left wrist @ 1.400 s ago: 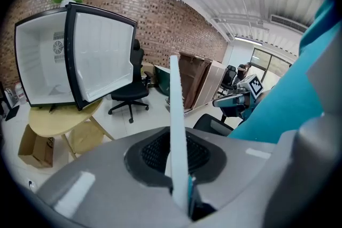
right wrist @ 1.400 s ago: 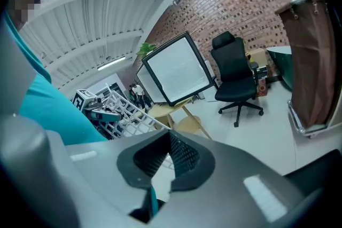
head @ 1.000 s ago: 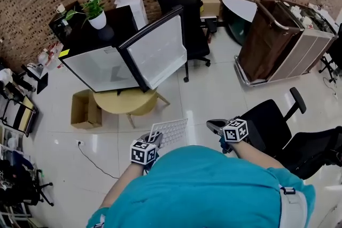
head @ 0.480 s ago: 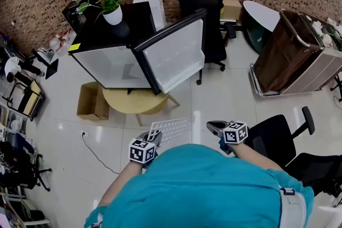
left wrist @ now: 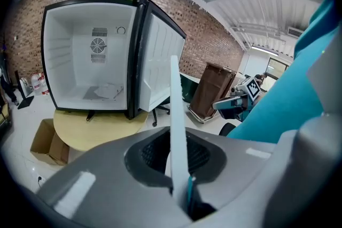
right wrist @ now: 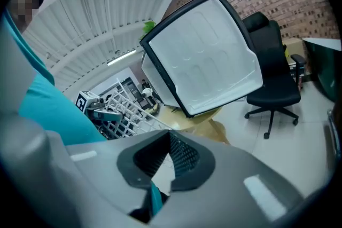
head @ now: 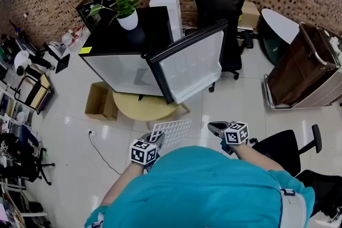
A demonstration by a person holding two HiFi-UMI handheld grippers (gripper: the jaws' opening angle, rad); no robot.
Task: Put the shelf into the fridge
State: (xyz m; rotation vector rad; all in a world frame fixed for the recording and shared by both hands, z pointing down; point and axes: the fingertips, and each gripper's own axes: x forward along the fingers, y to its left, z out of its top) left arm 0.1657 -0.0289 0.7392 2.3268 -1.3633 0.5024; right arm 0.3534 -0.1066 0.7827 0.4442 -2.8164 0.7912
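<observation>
The fridge [head: 120, 64] has a black top, stands on a low round yellow table [head: 141, 107], and its door [head: 189, 67] hangs wide open. In the left gripper view its white inside [left wrist: 88, 61] is bare. My left gripper [head: 156, 139] is shut on the white wire shelf [head: 172, 131], which I hold in front of my body, short of the table. That shelf [left wrist: 176, 109] shows edge-on, rising from the left gripper [left wrist: 173, 136]. My right gripper [head: 212, 126] is shut with nothing in it, to the right of the shelf. In the right gripper view, the right gripper [right wrist: 170, 136] points toward the door [right wrist: 206, 53].
A cardboard box [head: 99, 101] sits on the floor left of the table. A black office chair [head: 222, 2] stands behind the door and another [head: 283, 147] close on my right. A brown cart [head: 302, 69] is at the right. A potted plant [head: 125, 8] tops the fridge.
The fridge and table have slid right and nearer in the head view as I move toward them. Both grippers keep their place before my body, and the left still holds the shelf.
</observation>
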